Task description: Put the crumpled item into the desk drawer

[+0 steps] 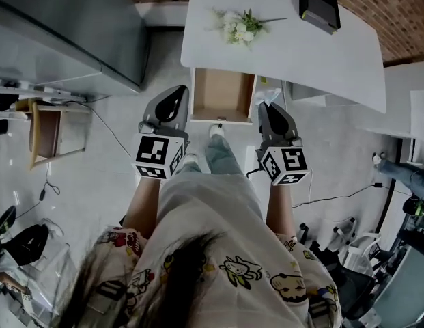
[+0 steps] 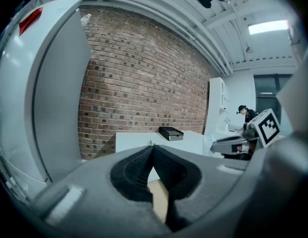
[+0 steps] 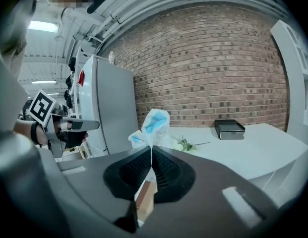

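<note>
Right gripper [image 3: 152, 148] is clamped on the crumpled white-and-blue wad [image 3: 151, 124]; the wad sticks up past the jaw tips, pinched by its lower end only. Left gripper [image 2: 153, 148] is closed on nothing, tips meeting.

In the head view the open desk drawer with the bare wooden interior [image 1: 222, 91] looks fully pulled out from under the white desk top [image 1: 300, 53]. The wad [image 1: 269, 98] sits just outside the drawer's right wall, not over the cavity yet.

Step in hand, as I read it: carry and drop.
- Shift the right gripper toward the person's left until the wad is over the drawer floor, clear of the side wall.
- Dip the tips below the rim before opening; a wad this light could bounce or drift out.
- Keep the left gripper clear of the drawer front [image 1: 221, 121]; it's likely needed for the close.
</note>
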Demonstrator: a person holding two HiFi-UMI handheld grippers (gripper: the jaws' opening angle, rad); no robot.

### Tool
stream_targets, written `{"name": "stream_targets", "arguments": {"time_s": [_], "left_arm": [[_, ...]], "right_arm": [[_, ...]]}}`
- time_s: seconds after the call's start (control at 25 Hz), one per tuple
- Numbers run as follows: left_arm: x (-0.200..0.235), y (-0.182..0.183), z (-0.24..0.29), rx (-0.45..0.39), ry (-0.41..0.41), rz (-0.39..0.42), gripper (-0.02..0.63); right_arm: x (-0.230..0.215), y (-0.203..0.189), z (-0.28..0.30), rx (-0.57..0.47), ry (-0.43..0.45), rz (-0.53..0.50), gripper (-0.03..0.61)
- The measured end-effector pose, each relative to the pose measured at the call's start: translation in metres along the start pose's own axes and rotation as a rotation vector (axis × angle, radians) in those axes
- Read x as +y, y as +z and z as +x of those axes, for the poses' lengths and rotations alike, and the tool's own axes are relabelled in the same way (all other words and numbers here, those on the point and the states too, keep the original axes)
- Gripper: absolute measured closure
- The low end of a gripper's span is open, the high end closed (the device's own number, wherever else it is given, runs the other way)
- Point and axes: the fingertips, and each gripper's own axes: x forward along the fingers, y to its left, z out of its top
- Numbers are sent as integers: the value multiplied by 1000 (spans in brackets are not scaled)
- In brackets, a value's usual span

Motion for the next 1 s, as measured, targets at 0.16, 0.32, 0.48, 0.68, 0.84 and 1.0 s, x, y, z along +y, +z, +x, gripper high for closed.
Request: {"name": "stream_targets", "arguments": {"time_s": [0.16, 0.32, 0.48, 0.68, 0.84, 1.0], "left_arm": [[2, 14, 34, -12, 42, -12, 614], [5, 21, 58, -19, 96, -22, 614], [10, 24, 73, -25, 155, -45, 614], [14, 24, 81, -23, 198, -56, 614], [19, 23, 82, -12, 218, -65, 614], [25, 16, 79, 7, 232, -74, 614]], "right_arm": [[-25, 19, 29, -2, 53, -26, 565], [-48, 29, 53, 4, 106, -42, 565], [-63, 36, 74, 19, 172, -73, 565], [-72, 37, 86, 38, 212, -87, 565], [-71, 33, 92, 61, 237, -86, 565], [-69, 26, 100, 83, 246, -82, 565]]}}
